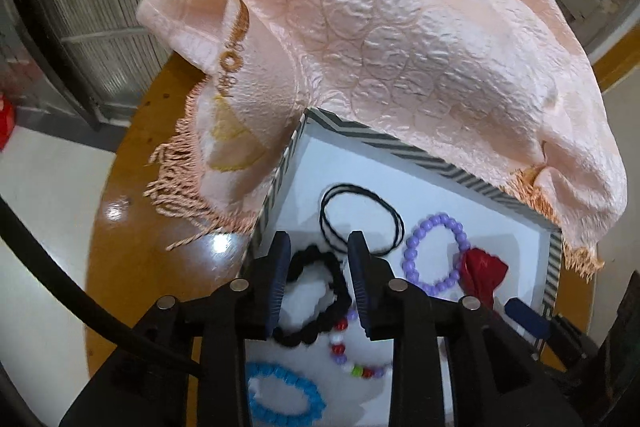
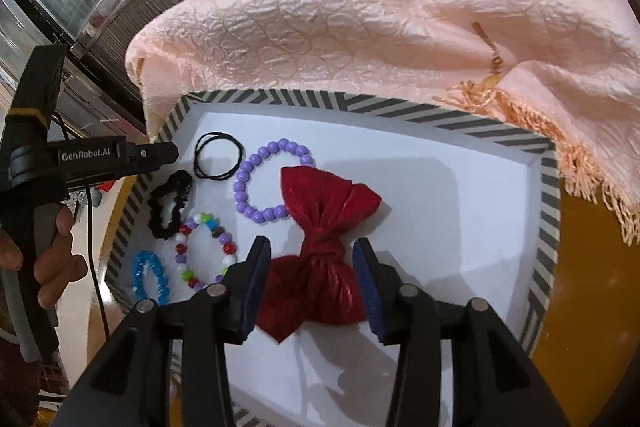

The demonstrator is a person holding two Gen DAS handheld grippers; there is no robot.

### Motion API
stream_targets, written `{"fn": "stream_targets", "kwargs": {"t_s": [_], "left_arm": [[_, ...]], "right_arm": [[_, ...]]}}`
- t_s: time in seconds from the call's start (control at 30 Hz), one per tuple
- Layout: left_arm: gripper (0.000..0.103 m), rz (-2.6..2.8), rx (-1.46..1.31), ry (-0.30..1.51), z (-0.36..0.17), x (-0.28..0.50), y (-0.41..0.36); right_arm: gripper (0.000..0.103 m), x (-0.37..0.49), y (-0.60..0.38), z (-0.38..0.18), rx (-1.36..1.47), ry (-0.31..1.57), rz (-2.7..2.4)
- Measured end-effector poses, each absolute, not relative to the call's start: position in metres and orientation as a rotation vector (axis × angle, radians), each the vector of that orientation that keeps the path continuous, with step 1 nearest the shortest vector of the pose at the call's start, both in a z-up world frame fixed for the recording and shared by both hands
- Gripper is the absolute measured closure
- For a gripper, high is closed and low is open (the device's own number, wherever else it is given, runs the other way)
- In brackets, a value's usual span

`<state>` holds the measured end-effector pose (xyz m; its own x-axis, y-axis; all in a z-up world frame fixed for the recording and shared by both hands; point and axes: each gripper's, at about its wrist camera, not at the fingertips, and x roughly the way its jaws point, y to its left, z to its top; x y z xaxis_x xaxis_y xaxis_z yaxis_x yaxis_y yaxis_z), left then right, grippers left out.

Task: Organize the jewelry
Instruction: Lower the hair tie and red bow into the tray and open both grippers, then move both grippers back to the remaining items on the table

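- The tray (image 2: 548,183), white inside with a striped rim, sits on a brown table (image 1: 132,227); a peach fringed cloth (image 2: 380,7) drapes over its far edge.
- The right tongs (image 2: 310,281) hang just above the red bow (image 2: 320,227), jaws wide apart and holding nothing — the bow's knot lies right between the two blue pads (image 2: 252,287).
- The bow's long axis runs away from the right tongs, one lobe near, one far, so the jaws straddle its narrow waist; closing there looks like the likely next move.
- The left tongs (image 1: 320,287) are also open and empty, poised over the black scrunchie (image 1: 316,295) at the tray's left side, with the thin black hair ties (image 1: 360,223) just beyond.
- Purple bead bracelet (image 2: 272,183), multicolour bead bracelet (image 2: 208,255) and blue bracelet (image 2: 150,279) lie between the two tools, left of the bow.
- The right tongs are the nearer to the bow; the left ones sit well to its left.
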<state>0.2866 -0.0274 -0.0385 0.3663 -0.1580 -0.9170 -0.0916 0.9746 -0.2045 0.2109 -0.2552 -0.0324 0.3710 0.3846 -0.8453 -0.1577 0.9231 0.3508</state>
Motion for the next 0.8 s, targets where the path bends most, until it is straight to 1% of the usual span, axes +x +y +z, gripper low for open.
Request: {"fn": "stream_targets", "kwargs": {"t_s": [0.3, 0.53, 0.8], "left_arm": [[0.074, -0.04, -0.137, 1.145, -0.012, 0.216, -0.033], [0.074, -0.039, -0.076, 1.117, -0.005, 0.165, -0.03], [0.074, -0.057, -0.044, 1.106, -0.003, 0.11, -0.026]], "right_arm": [[0.048, 0.156, -0.255, -0.001, 0.186, 1.116, 0.357], [0.048, 0.106, -0.261, 0.012, 0.159, 1.119, 0.352], [0.048, 0.05, -0.269, 0.012, 0.145, 1.121, 0.31]]}}
